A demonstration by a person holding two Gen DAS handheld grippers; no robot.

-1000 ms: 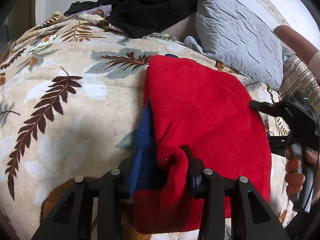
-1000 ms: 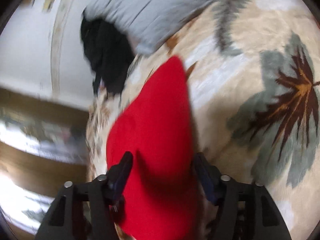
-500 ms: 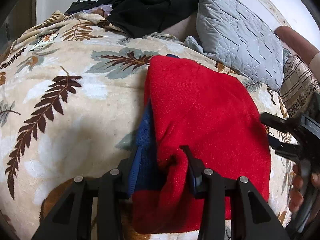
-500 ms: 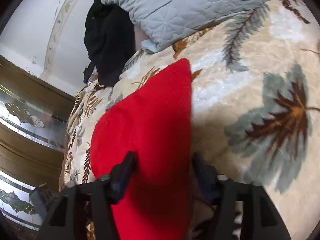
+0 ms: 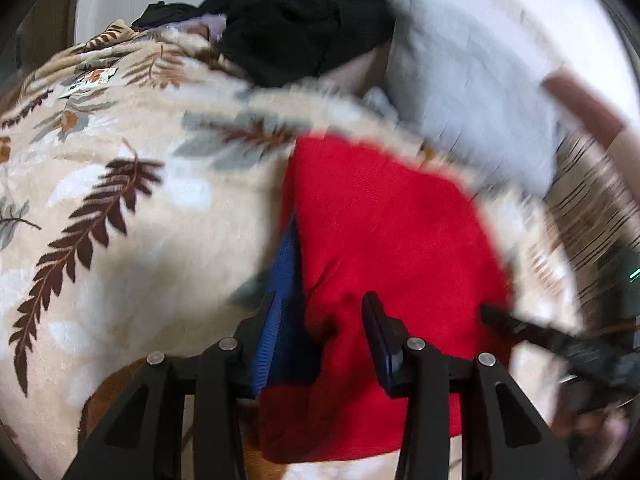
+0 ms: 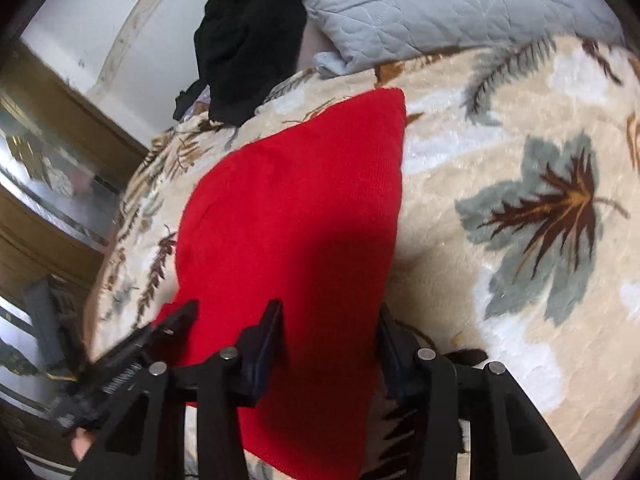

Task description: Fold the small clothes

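Red garment: a folded red knit piece (image 5: 384,236) lies flat on my bed, near the middle of both wrist views, with a blue layer (image 5: 282,280) showing along its near left edge.
Bed cover: a cream fleece blanket (image 5: 132,264) printed with brown and grey leaves lies under the garment.
Left claw: my left gripper (image 5: 318,320) is partly closed and clamps a bunched fold of the red and blue cloth between its 2 fingers.
Right claw: my right gripper (image 6: 330,332) is closing, with the near right edge of the red garment between its 2 fingers; I cannot tell whether the pads press on the cloth yet.
Claw positions: each gripper shows at the edge of the other's view, the 2 just beside each other at the garment's near end.
Behind the garment: a grey quilted pillow (image 6: 432,4) and a heap of black clothing (image 6: 248,36) rest by the white wall.
Sharpness: the left view is blurred.
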